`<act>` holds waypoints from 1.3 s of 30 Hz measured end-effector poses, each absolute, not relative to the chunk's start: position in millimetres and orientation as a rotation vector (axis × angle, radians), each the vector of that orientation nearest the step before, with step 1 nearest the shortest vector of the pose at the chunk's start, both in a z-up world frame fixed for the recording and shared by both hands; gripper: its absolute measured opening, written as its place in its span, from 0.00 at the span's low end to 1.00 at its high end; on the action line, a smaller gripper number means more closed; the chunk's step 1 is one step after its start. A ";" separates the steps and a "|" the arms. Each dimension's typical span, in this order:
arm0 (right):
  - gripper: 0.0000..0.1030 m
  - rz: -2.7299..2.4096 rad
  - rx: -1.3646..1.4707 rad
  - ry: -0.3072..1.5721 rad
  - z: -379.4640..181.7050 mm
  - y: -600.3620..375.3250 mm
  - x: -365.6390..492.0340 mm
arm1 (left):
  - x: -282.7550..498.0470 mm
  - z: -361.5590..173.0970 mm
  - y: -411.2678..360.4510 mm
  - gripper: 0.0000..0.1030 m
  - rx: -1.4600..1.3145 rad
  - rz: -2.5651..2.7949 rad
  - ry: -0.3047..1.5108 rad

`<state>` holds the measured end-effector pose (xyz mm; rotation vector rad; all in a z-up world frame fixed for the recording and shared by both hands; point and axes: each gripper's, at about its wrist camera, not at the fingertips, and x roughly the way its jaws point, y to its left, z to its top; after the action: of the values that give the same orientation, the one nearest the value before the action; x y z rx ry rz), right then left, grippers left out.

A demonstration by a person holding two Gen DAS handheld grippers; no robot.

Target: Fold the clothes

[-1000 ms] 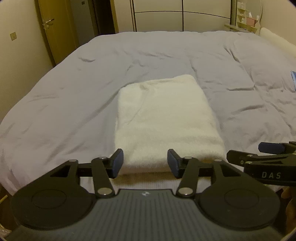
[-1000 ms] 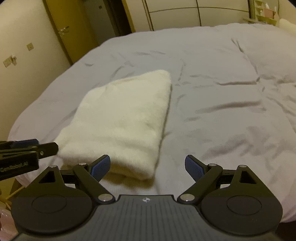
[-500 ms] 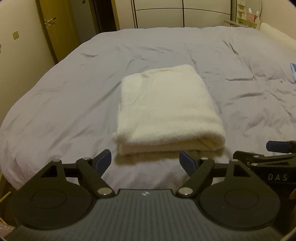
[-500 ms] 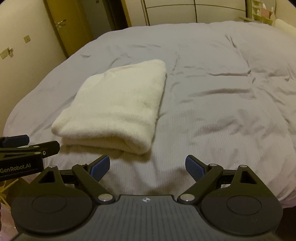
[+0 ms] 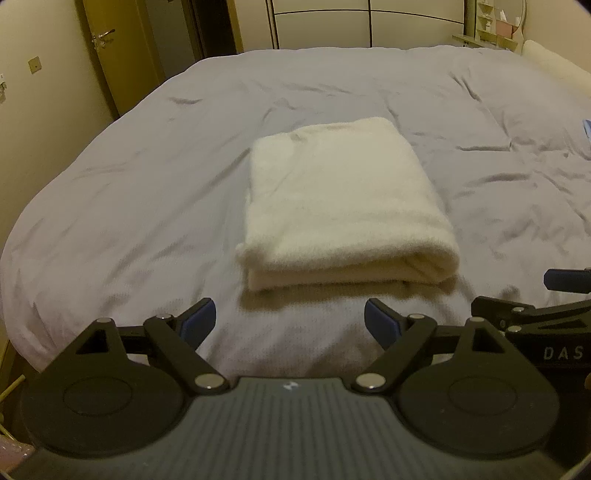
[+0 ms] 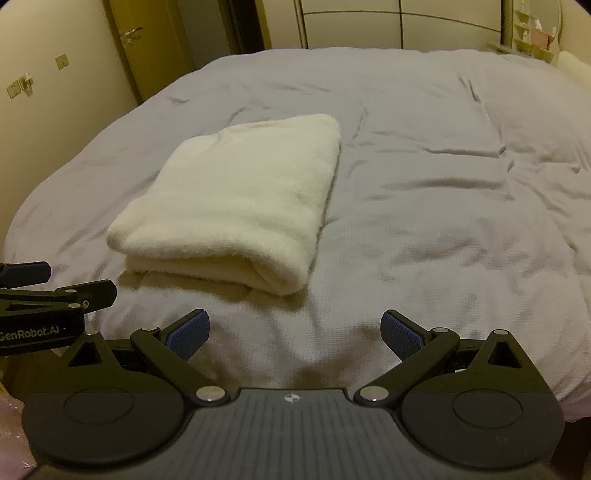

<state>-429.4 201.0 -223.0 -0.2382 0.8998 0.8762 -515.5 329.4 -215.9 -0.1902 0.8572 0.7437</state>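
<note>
Nearest to the cameras are the two grippers, side by side over the near edge of the bed. The left gripper [image 5: 290,325] has its blue fingers [image 5: 197,321] spread wide and the jaws are opening; nothing is between them, only the grey cover. The right gripper [image 6: 295,334] is also spread wide with its jaws opening, and it holds nothing.

Just beyond the fingertips lies the folded cream garment [image 5: 343,206], flat on the bed cover [image 5: 129,192], apart from both grippers. In the left view it is straight ahead of the gap between the fingers. In the right view the garment [image 6: 236,206] is ahead and to the left.

Farther away, behind the bed, are a wooden door [image 5: 122,51] and pale wardrobe panels [image 5: 369,26].
</note>
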 end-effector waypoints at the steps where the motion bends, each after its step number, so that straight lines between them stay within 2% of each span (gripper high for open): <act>1: 0.99 0.875 -0.239 0.902 -223.5 201.2 -429.2 | -515.5 -216.1 329.5 0.84 -0.190 0.744 0.858; 25: 0.99 0.852 -0.284 0.954 -238.5 211.4 -414.1 | -514.3 -232.5 356.7 0.86 -0.252 0.731 0.890; 29: 0.99 0.832 -0.348 0.955 -246.1 209.8 -407.3 | -525.8 -237.8 380.9 0.95 -0.317 0.745 0.880; 33: 0.99 0.794 -0.392 0.946 -247.8 208.2 -395.8 | -541.4 -243.4 412.5 0.95 -0.404 0.753 0.863; 36: 0.99 0.818 -0.294 0.917 -238.2 203.3 -379.8 | -550.0 -242.7 442.0 0.95 -0.533 0.694 0.814; 39: 1.00 0.923 0.001 0.914 -229.6 190.8 -356.5 | -554.2 -244.0 473.4 0.94 -0.700 0.584 0.719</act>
<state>-356.5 190.8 -229.6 0.0006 0.9136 0.9233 -554.2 473.4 -244.0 -0.6996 0.7191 0.5840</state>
